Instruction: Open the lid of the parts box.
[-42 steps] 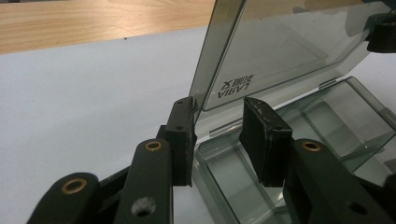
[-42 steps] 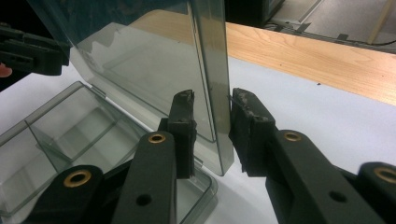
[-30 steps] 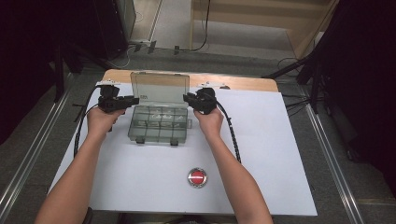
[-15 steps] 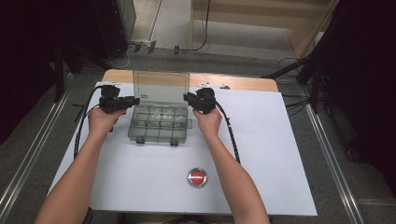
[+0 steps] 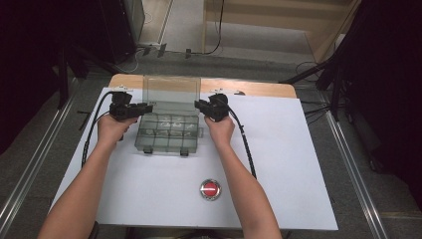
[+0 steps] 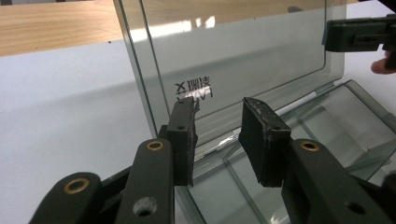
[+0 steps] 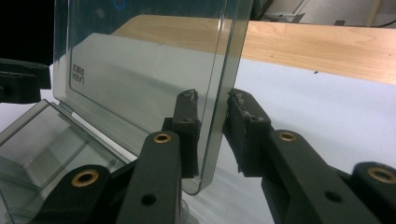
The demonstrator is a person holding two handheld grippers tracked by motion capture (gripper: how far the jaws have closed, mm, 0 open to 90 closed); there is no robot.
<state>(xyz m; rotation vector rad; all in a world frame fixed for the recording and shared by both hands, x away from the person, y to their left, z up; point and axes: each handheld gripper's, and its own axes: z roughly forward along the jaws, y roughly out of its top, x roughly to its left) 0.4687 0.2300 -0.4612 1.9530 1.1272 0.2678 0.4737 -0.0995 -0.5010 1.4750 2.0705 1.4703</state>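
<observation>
High view: one clear, smoke-tinted plastic compartment box [image 5: 168, 133] lies on the white-covered table [image 5: 288, 164], toward its far side, with its hinged clear lid [image 5: 171, 92] raised nearly upright at the back. The left tool [image 5: 145, 108] sits at the lid's left edge and the right tool [image 5: 200, 105] at its right edge, each in one of the person's two hands, with a black cable trailing from each toward the near side. One round red button with a silver ring [image 5: 210, 189] lies on the table well nearer the person, apart from the box and between the forearms. A strip of bare wooden tabletop [image 5: 249, 88] shows behind the white sheet. Nothing lies between the tools and the lid.

Left gripper view: the left tool [image 6: 219, 135] has its two black jaws standing apart, one on each side of the lid's [image 6: 243, 56] lower edge near the hinge. Its jaws have just been opening, and a gap shows between the pads and the plastic, so it is released. The box's open compartments [image 6: 327, 135] lie beyond. The right tool [image 6: 359, 35] shows at the lid's far edge.

Right gripper view: the right tool [image 7: 212, 135] straddles the lid's [image 7: 140, 70] side edge. The left pad lies against the plastic while the right pad stands a little off it; its jaws have just been opening too, so it is not clamped.
</observation>
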